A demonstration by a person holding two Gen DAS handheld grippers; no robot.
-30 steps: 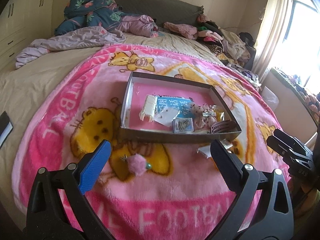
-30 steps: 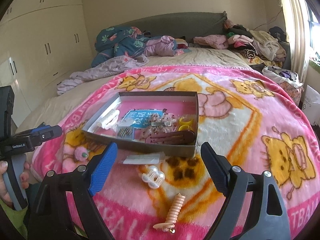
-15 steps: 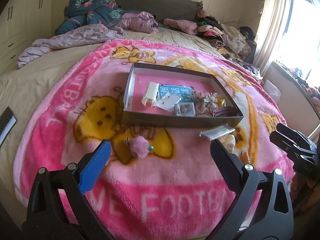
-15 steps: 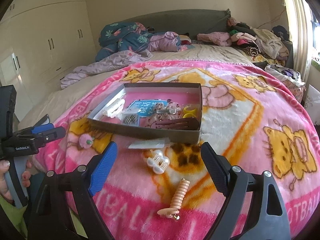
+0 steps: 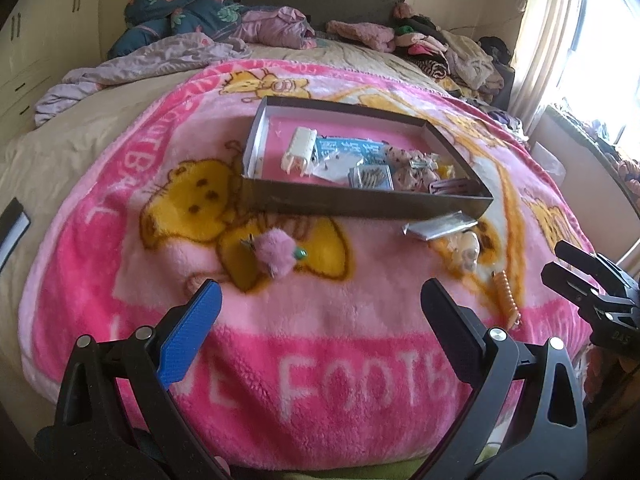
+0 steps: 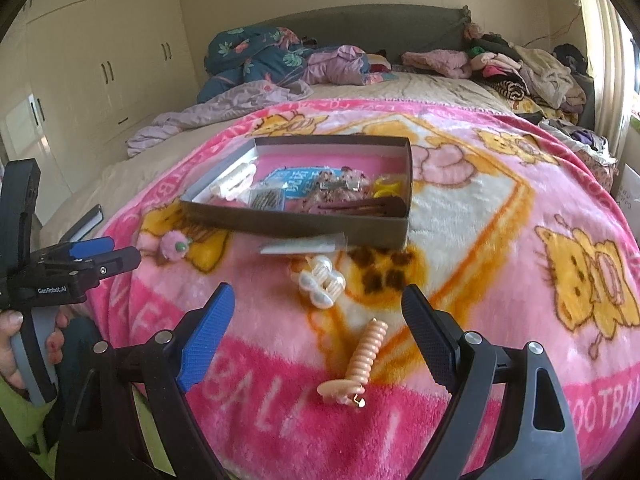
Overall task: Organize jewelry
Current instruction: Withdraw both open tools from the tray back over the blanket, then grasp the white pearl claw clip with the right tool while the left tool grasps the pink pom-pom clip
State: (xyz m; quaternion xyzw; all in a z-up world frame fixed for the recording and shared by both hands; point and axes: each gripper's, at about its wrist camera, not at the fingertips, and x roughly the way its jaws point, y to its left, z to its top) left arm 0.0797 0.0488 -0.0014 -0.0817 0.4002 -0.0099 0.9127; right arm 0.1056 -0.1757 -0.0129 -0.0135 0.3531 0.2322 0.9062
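Note:
A shallow grey box [image 5: 360, 203] [image 6: 296, 222] with several hair clips and jewelry cards stands on the pink blanket. In front of it lie a pink pompom piece [image 5: 276, 256] [image 6: 174, 245], a silver packet [image 5: 440, 227] [image 6: 302, 246], a pearl claw clip [image 6: 318, 282] [image 5: 466, 251] and a peach spiral clip [image 6: 362, 362] [image 5: 507, 298]. My left gripper [image 5: 320, 312] is open and empty, well short of the pompom. My right gripper [image 6: 316, 316] is open and empty, with the spiral clip between its fingers' line of sight.
The pink cartoon blanket [image 5: 320, 380] covers the near part of the bed. Piled bedding [image 6: 260, 60] and clothes [image 6: 532, 68] lie at the far side. Wardrobes [image 6: 100, 64] stand on the left, a curtained window [image 5: 552, 40] on the right.
Both grippers have pulled back toward the bed's near edge, so the box and loose pieces look farther off. Both stayed open and empty.

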